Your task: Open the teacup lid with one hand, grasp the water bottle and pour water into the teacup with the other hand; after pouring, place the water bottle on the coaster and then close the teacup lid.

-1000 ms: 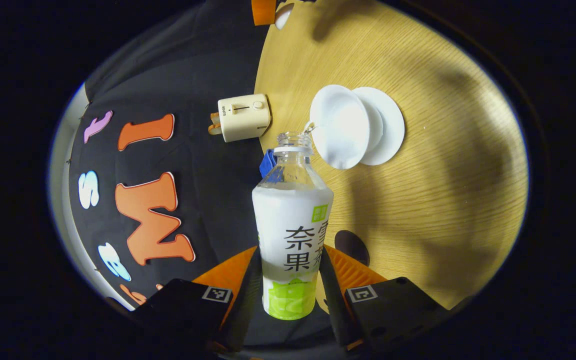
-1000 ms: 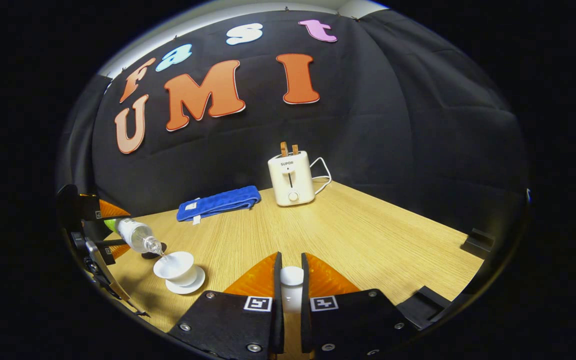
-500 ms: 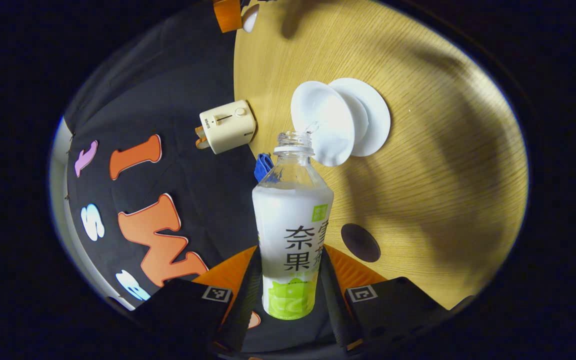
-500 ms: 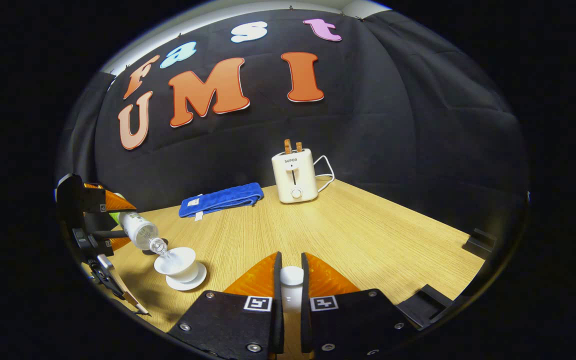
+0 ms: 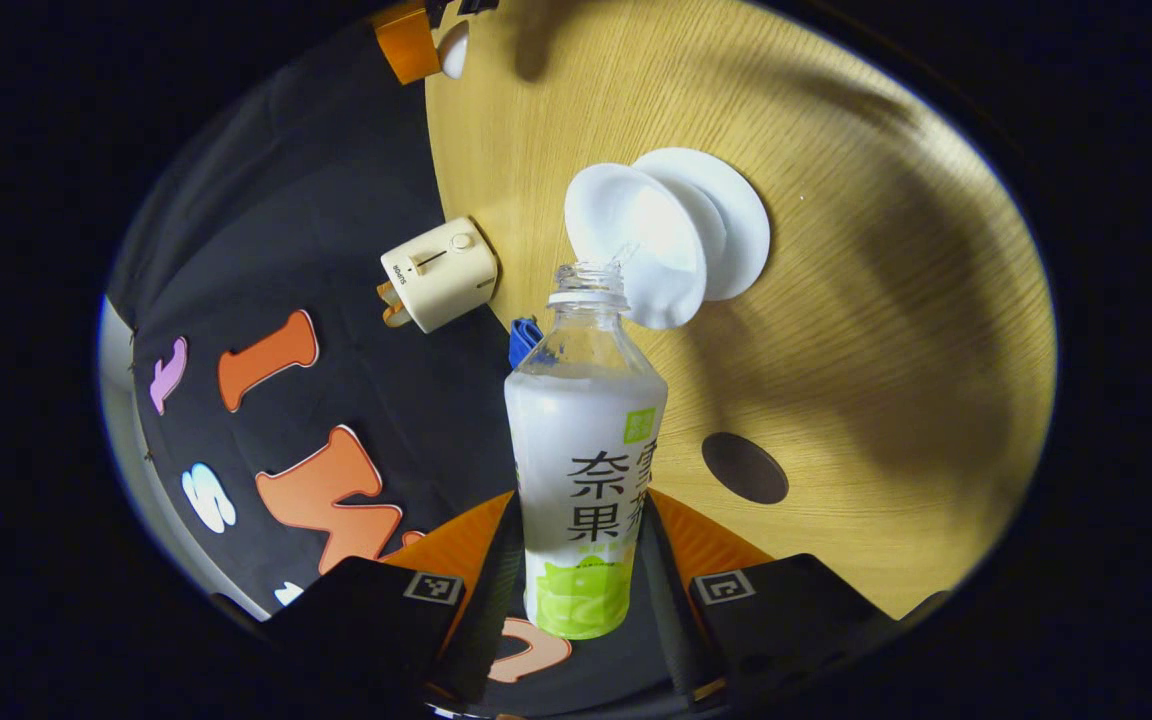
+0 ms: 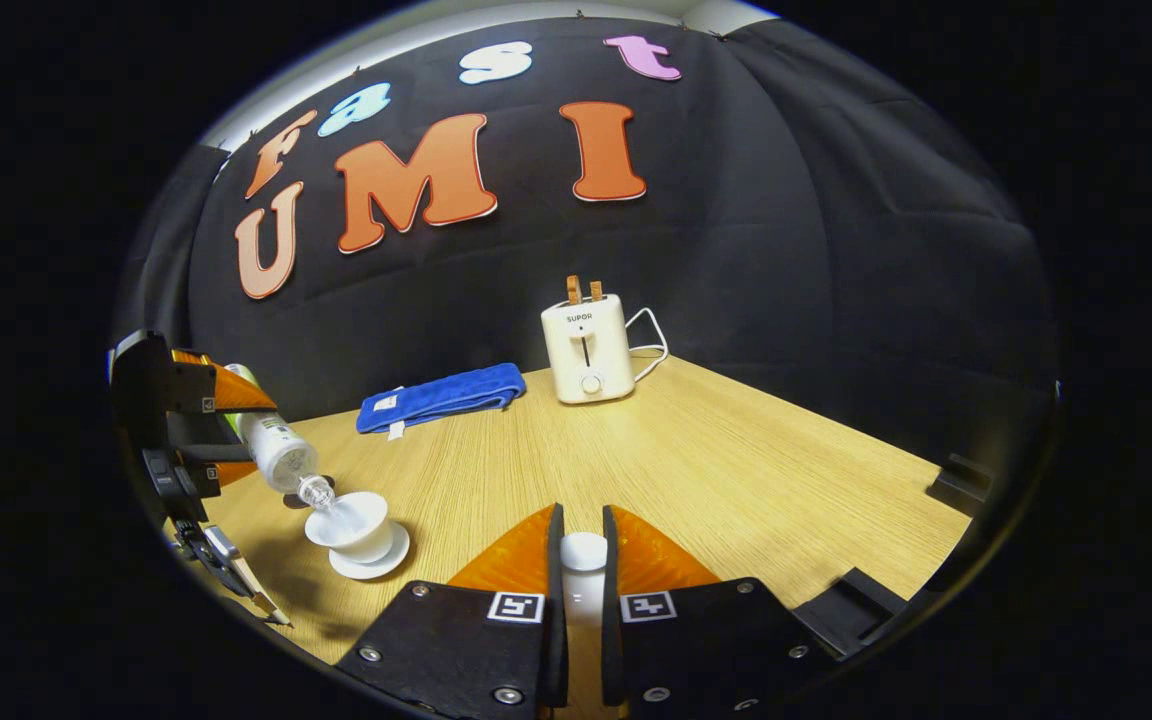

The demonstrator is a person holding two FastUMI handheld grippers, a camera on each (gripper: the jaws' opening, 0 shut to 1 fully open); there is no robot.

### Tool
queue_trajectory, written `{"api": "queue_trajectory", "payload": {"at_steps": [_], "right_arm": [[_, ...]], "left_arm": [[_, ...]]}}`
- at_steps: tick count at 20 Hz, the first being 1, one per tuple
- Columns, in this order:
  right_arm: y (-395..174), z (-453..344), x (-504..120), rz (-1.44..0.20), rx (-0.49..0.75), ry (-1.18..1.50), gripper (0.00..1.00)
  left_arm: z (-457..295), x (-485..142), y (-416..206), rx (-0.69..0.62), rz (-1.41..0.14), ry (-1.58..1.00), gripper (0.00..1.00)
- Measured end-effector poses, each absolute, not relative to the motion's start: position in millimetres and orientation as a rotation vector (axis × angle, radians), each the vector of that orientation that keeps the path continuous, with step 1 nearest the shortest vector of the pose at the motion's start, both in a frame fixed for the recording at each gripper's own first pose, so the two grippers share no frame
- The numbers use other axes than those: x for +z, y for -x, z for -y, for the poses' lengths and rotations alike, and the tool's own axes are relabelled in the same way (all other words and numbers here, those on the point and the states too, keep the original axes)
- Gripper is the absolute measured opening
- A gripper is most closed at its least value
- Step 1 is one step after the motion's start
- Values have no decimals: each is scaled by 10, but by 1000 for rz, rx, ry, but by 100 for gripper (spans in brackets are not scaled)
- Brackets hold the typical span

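Pouring water bottle (image 5: 584, 470) hides blue towel (image 6: 441, 396) from left gripper view.

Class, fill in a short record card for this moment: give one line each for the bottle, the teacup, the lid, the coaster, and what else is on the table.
Water bottle: tilted, mouth over the cup, clamped in the left tongs, water running out
Teacup: open, on its saucer
Lid: held between the right tongs, away from the cup
Coaster: dark, bare, on the table
Other items: toaster, blue cloth near the wall
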State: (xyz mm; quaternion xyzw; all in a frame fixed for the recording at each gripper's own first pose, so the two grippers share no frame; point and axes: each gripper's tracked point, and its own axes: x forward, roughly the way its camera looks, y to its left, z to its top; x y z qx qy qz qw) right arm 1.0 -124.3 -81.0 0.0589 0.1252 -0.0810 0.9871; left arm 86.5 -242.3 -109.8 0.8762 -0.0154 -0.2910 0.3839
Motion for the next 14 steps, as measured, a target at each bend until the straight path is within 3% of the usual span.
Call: {"api": "queue_trajectory", "payload": {"at_steps": [11,14], "right_arm": [[4,1303,-770,-240,-174,-124,13],[8,1291,-782,-244,-172,-121,13]], "left_arm": [[2495,-1024,-881,-744,79,-2323,69],[2443,-1088,-861,-769,29,-2263,69]]}}
